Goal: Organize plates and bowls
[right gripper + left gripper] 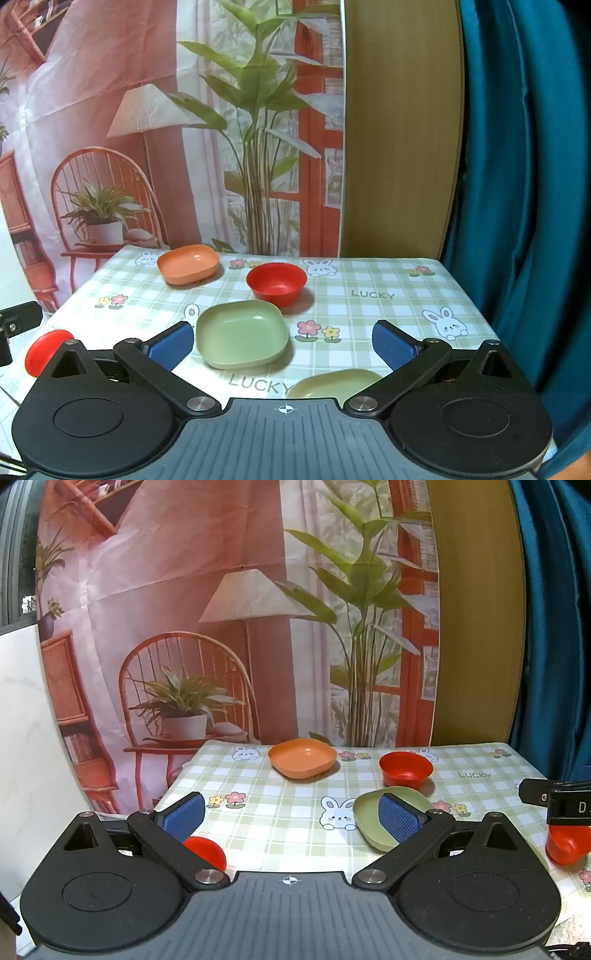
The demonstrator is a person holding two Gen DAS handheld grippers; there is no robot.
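Nothing sorted yet, by the look of it: every dish sits alone on the checked tablecloth (369, 280), none stacked on another.

Starting at the far left of the right wrist view, a small red bowl (46, 349) peeks out at the lower left edge, partly hidden behind the gripper's own linkage. Moving in, the orange plate (188, 264) rests toward the upper left of the table, near the back edge in front of the printed backdrop (147, 110). Just right of it, the red bowl (277, 280) stands upright, apart from the orange one. Below those two, centre frame, the green plate (242, 334) lies flat, near the red bowl but not touching as far as I can judge. Lower still, a pale yellow plate (332, 382) shows only its far rim above the gripper body.

The right gripper (282, 343) hangs over the table with its jaws spread wide and nothing between the blue pads; the green plate sits just beyond the left pad.

In the left wrist view, same story: the left gripper (291, 818) stands fully spread and empty, the green plate behind its right-hand pad. At the far right edge another red bowl (565, 843) shows under a black clamp-like part, which looks like the other tool; I cannot tell whether they touch.

So my reading: all the work is ahead. Plates to be gathered into one stack, bowls nested into another.
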